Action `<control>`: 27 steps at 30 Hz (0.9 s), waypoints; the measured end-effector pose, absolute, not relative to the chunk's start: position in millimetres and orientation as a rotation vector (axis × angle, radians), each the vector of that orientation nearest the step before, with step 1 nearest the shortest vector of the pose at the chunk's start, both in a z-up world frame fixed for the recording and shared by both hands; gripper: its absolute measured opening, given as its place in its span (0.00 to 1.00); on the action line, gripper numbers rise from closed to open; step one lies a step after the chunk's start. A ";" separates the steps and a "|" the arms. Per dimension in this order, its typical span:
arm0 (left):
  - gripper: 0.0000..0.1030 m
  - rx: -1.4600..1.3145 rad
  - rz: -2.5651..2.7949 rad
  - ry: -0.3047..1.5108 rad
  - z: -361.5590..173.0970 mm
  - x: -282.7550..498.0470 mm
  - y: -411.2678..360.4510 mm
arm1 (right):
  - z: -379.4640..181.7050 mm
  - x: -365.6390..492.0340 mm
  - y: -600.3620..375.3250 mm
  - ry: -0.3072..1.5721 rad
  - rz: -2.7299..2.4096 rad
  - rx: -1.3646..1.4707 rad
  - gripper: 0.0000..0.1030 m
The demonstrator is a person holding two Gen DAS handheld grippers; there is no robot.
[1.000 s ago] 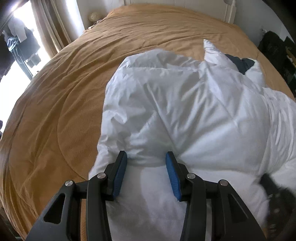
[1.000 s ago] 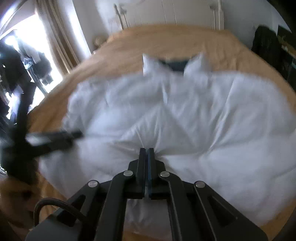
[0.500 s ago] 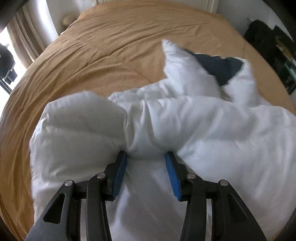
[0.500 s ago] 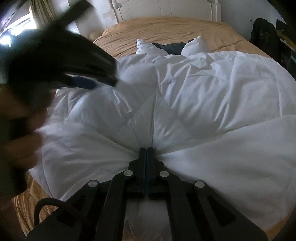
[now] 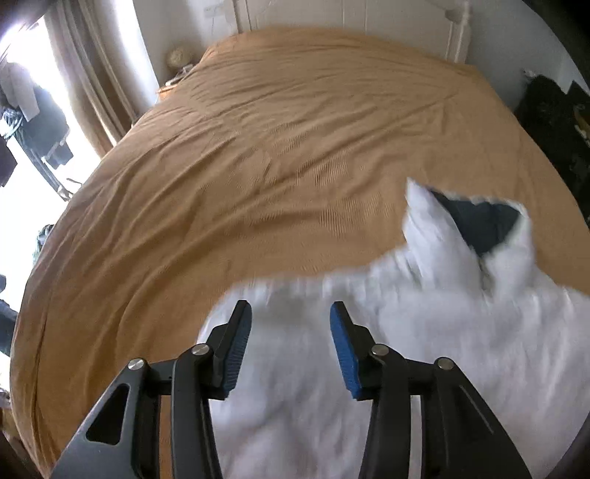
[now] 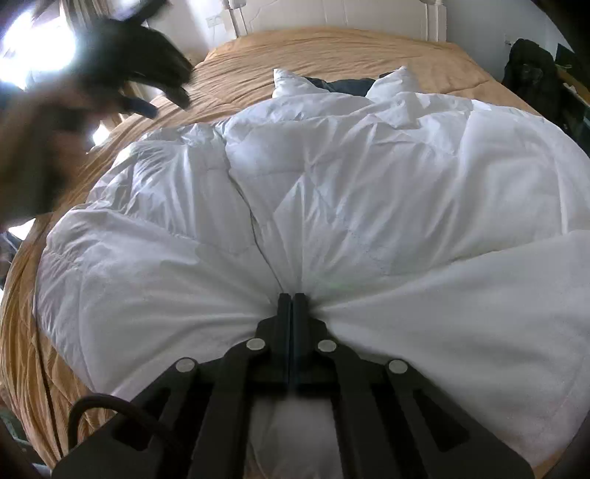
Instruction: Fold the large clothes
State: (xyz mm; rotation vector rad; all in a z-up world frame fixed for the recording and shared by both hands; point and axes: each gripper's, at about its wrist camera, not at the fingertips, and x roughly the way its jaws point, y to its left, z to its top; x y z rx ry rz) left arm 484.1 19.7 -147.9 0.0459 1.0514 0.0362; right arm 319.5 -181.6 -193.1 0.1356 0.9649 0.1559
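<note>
A white quilted puffer jacket [image 6: 332,206] with a dark lining at the collar [image 6: 343,85] lies spread on a tan bed [image 6: 332,48]. My right gripper [image 6: 291,300] is shut on the jacket's near edge, the fabric bunched at its tips. In the left wrist view the jacket [image 5: 461,331] is blurred, with its collar [image 5: 475,221] at the right. My left gripper [image 5: 291,324] is open and empty, above the jacket's left part. It also shows blurred at the upper left of the right wrist view [image 6: 147,88].
The tan bedspread [image 5: 258,165] stretches far to the white headboard [image 5: 350,18]. A bright window with curtains [image 5: 73,73] is on the left. Dark clothing [image 6: 531,70] hangs at the right of the bed.
My left gripper has let go of the jacket fold it reached around and lifted away to the upper left. The right gripper has stayed shut on the near edge.
</note>
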 end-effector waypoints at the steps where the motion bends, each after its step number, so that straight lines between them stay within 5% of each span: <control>1: 0.53 0.000 0.004 1.067 -152.1 466.0 23.7 | -193.0 318.3 -180.5 0.963 0.157 0.130 0.00; 7: 0.55 0.040 0.023 1.158 -220.2 444.3 31.0 | -178.9 324.5 -185.2 0.990 0.169 0.163 0.00; 12: 0.56 0.083 0.035 1.134 -218.8 438.3 23.0 | -122.4 374.3 -207.6 0.962 0.140 0.202 0.04; 18: 0.64 0.035 0.031 1.137 -223.2 438.0 26.2 | -172.5 465.8 -252.5 1.140 0.030 0.246 0.00; 27: 0.70 0.024 0.049 1.138 -226.4 440.4 32.1 | -144.3 505.4 -366.2 0.994 -0.222 0.343 0.00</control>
